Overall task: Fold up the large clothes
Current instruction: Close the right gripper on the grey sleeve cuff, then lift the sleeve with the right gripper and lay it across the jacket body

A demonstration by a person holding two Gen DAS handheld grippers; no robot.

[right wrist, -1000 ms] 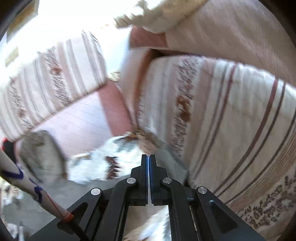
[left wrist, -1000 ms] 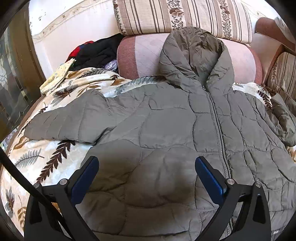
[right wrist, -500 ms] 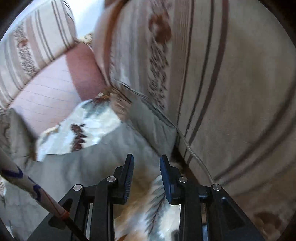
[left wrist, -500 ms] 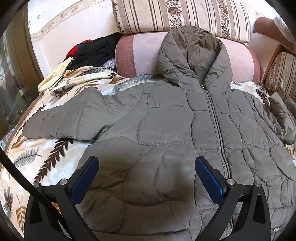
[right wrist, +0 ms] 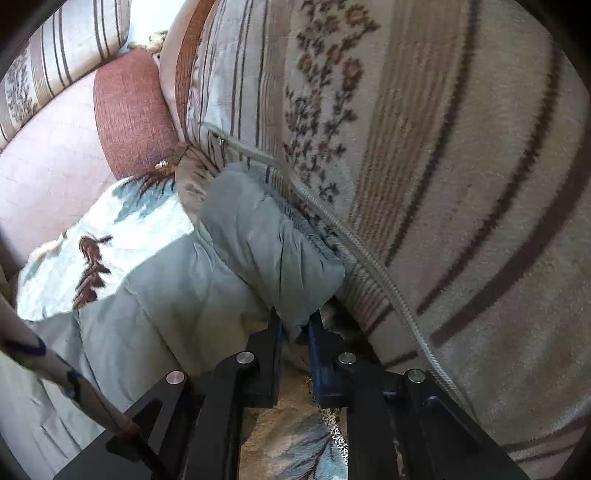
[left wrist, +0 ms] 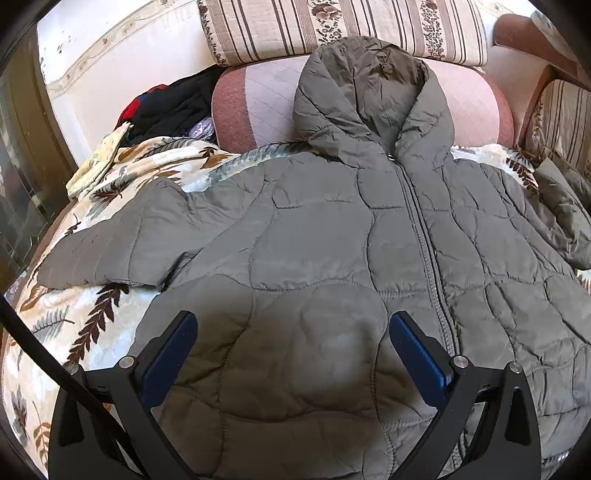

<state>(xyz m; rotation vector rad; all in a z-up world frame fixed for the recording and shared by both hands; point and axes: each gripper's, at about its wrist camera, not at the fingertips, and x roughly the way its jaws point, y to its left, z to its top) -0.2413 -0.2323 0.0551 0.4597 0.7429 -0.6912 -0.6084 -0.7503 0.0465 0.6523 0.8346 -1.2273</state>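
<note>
A grey-green quilted hooded jacket (left wrist: 332, 240) lay spread face up across most of the left wrist view, its zip closed down the middle, its hood (left wrist: 369, 85) propped at upper centre against a pink bolster (left wrist: 258, 103); one sleeve stretched toward the left edge over a leaf-printed bedspread (left wrist: 85, 314), the other sleeve lay bunched at the right edge of the frame; the left gripper (left wrist: 293, 354) stood at the bottom of that view with its blue-padded jaws spread wide above the jacket's lower front, nothing between them; a striped, flowered cushion (left wrist: 332, 26) ran along the top, a heap of dark and red clothes (left wrist: 166, 107) sat at upper left beside the bolster, and a pale yellow cloth (left wrist: 96, 166) lay just below that heap; in the right wrist view the right gripper (right wrist: 295, 328) sat at lower centre, its jaws having just been closing, now narrow and pinched on the end of the bunched sleeve (right wrist: 266, 251); a large striped cushion (right wrist: 443, 184) filled the right half of that frame and pressed right against the sleeve, crowding the gripper's right side; the bedspread showed at centre left, the pink bolster at upper left; a pale rod with dark marks (right wrist: 55, 365) crossed the lower left corner, blurred.
</note>
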